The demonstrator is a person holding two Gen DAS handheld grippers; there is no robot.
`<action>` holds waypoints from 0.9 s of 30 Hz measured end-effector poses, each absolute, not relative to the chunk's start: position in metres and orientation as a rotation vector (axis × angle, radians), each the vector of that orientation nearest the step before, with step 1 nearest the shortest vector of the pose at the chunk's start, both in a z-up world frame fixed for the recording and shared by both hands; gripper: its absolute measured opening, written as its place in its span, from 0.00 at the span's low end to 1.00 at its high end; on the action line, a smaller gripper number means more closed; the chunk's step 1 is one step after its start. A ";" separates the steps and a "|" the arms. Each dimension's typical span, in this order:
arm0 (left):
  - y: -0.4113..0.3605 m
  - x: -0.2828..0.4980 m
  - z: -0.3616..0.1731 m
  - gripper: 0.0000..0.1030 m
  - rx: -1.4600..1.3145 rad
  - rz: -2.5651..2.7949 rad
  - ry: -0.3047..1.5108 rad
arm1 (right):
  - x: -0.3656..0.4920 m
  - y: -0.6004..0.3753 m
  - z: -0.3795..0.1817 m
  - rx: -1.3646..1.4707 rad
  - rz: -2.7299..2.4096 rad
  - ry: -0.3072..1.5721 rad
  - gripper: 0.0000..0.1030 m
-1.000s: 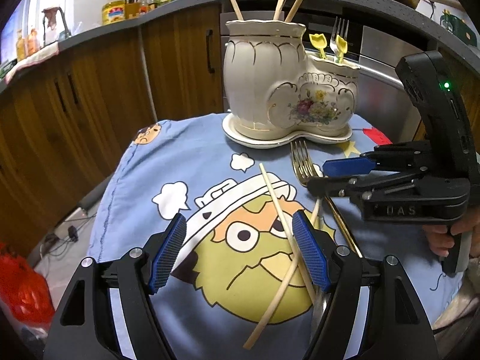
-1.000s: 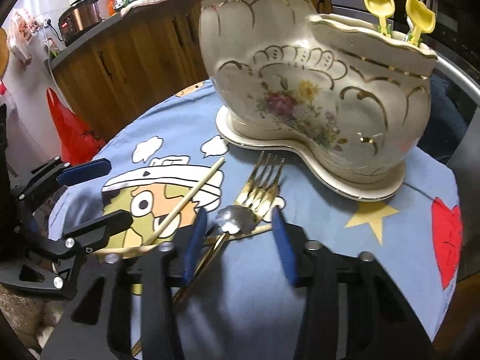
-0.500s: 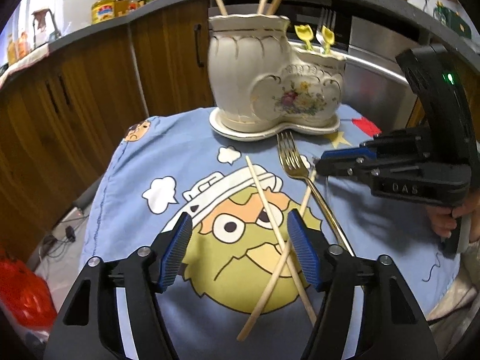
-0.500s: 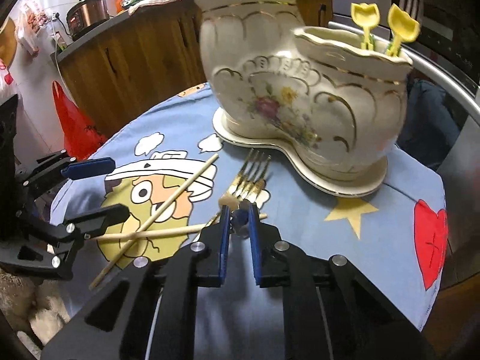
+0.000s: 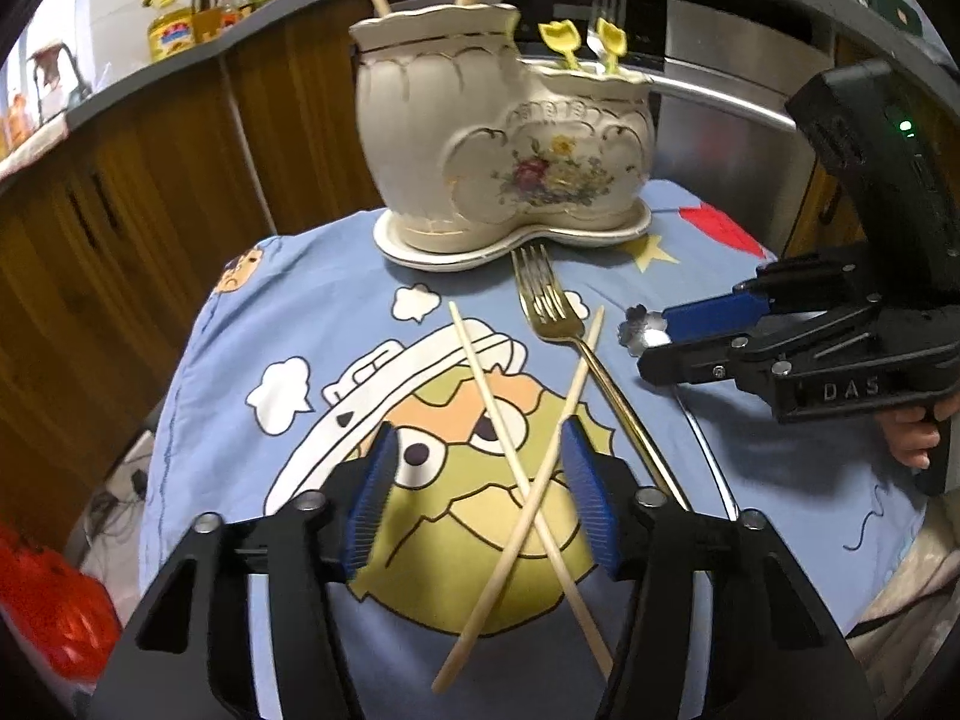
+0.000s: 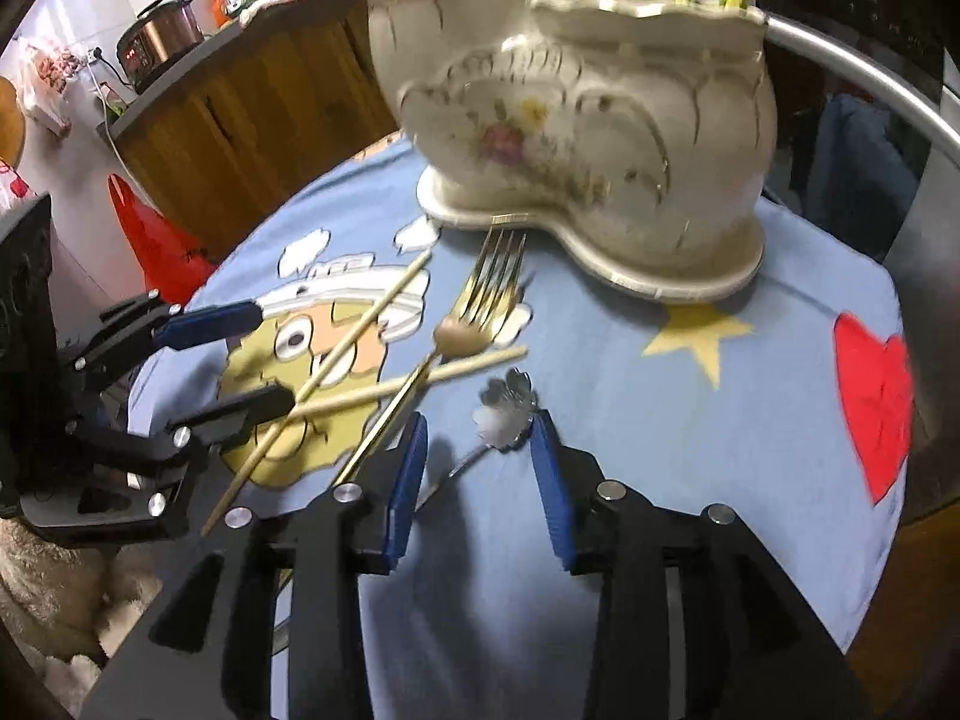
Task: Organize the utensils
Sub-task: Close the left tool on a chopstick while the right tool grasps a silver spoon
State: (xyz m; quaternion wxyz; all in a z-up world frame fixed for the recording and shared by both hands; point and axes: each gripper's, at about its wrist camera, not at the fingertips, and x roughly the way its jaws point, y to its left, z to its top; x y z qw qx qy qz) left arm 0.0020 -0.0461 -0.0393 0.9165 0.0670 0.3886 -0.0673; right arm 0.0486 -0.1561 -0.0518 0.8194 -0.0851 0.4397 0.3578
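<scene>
Hovering low over the blue cartoon tablecloth (image 5: 336, 312), the left gripper (image 5: 477, 498) points toward the ceramic boot-shaped holder (image 5: 498, 144), its blue pads spread apart and holding nothing. Two crossed wooden chopsticks (image 5: 522, 480) lie on the cloth between those pads, apparently untouched. A gold fork (image 5: 549, 312) lies just right of the chopsticks, tines toward the holder's saucer.

The right gripper (image 6: 480, 474) comes in from the right side, held level and aimed across the table; a hand (image 5: 912, 438) grips its handle, only the fingers showing. Its jaws stand apart. A silver flower-shaped spoon (image 6: 507, 408) sits between the pad tips, bowl forward, handle running back under the gripper. The right wrist view is blurred, and whether either pad touches the spoon cannot be told. In the left wrist view the spoon's bowl shows at the tip of the right gripper (image 5: 657, 339), right of the fork.

The holder stands at the far edge of the cloth. Chopsticks stand in its tall section; two yellow-handled utensils (image 5: 582, 39) and a fork stand in its low section.
</scene>
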 end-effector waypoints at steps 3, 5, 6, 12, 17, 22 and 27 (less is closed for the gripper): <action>-0.049 0.003 -0.040 0.52 0.133 -0.152 0.803 | 0.042 -0.150 -0.053 -0.213 0.745 0.912 0.38; -0.050 0.003 -0.040 0.51 0.131 -0.154 0.804 | 0.038 -0.144 -0.054 -0.255 0.730 0.874 0.39; -0.050 0.003 -0.040 0.51 0.131 -0.153 0.805 | 0.038 -0.144 -0.055 -0.262 0.725 0.864 0.36; -0.048 0.010 -0.039 0.51 0.128 -0.140 0.821 | 0.063 -0.162 -0.056 -0.108 0.763 0.916 0.08; -0.046 0.024 -0.038 0.45 0.088 -0.132 0.860 | 0.064 -0.174 -0.043 -0.048 0.797 0.902 0.03; -0.051 0.047 -0.038 0.33 0.092 -0.102 0.908 | 0.061 -0.182 -0.028 -0.034 0.801 0.851 0.02; -0.055 0.068 -0.046 0.07 0.137 -0.054 0.958 | 0.055 -0.183 -0.021 -0.024 0.818 0.810 0.02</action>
